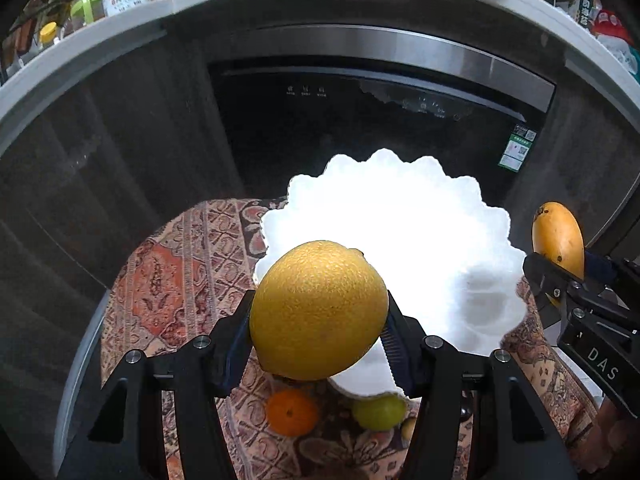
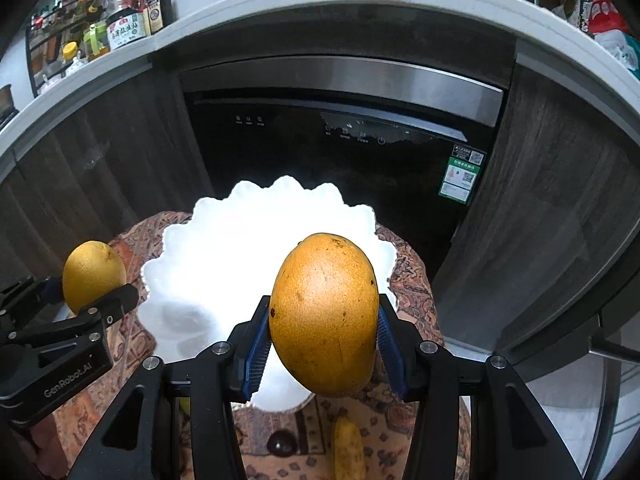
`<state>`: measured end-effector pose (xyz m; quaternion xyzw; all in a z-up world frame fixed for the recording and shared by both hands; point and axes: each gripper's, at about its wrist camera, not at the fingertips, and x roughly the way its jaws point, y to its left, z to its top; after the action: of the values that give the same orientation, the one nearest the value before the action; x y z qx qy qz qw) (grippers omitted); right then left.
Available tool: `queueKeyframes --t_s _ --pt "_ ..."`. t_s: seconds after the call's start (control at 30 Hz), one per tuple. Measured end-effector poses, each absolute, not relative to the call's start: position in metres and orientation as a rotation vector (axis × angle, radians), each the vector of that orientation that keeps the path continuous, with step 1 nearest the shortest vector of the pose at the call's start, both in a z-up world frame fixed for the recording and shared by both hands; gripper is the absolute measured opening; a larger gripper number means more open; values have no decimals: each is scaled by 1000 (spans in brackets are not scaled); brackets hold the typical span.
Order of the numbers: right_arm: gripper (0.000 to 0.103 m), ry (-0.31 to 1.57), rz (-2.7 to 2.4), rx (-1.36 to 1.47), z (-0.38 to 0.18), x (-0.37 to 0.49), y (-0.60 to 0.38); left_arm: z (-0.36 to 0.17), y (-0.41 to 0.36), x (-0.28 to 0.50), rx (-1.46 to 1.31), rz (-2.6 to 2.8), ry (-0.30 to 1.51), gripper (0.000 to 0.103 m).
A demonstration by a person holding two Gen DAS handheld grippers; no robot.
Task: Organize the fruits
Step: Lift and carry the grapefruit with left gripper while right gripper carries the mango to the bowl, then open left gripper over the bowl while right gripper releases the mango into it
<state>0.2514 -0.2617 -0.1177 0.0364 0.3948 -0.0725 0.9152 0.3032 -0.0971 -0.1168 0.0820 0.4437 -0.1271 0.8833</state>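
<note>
Lemon (image 1: 318, 310) and mango (image 2: 324, 316) carried toward the white bowl (image 1: 400, 216).
Your jaws grip both; the bowl lies just ahead, below, mango upright.

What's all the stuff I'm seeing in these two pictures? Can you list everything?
lemon: one, yellow, held above the plate's near edge
mango: one, orange-yellow, held above the plate
plate: one, white, scalloped rim, on the cloth
patterned cloth: one, reddish-brown, covering the round table
orange: one, on the cloth
green fruit: one, beside the orange
banana: one, yellow, on the cloth
dark round fruit: one, left of the banana
dishwasher: one, black, under the counter
bottles: several, on the counter, left
left gripper: black, clamped on the lemon
right gripper: black, blue pads, clamped on the mango
</note>
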Motion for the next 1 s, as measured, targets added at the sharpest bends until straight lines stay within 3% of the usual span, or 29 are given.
queueKeyframes --t_s 0.53,0.63,0.7,0.77,0.83,1.0 --pt "50 906 -161 102 -158 284 -269 -162 -105 332 150 -266 1018 58" --pt "50 927 -156 119 -163 285 -271 -160 -106 331 175 -252 998 72" --pt "53 926 -167 116 -163 283 -271 -157 -105 330 185 -243 985 74" --pt "71 895 -190 93 -157 279 -271 -155 -106 327 196 -239 979 75" --pt "78 860 -218 69 -149 273 -272 -152 -105 325 195 -238 976 76" --pt "78 825 -240 53 -130 263 -275 -142 -104 315 187 -245 964 79"
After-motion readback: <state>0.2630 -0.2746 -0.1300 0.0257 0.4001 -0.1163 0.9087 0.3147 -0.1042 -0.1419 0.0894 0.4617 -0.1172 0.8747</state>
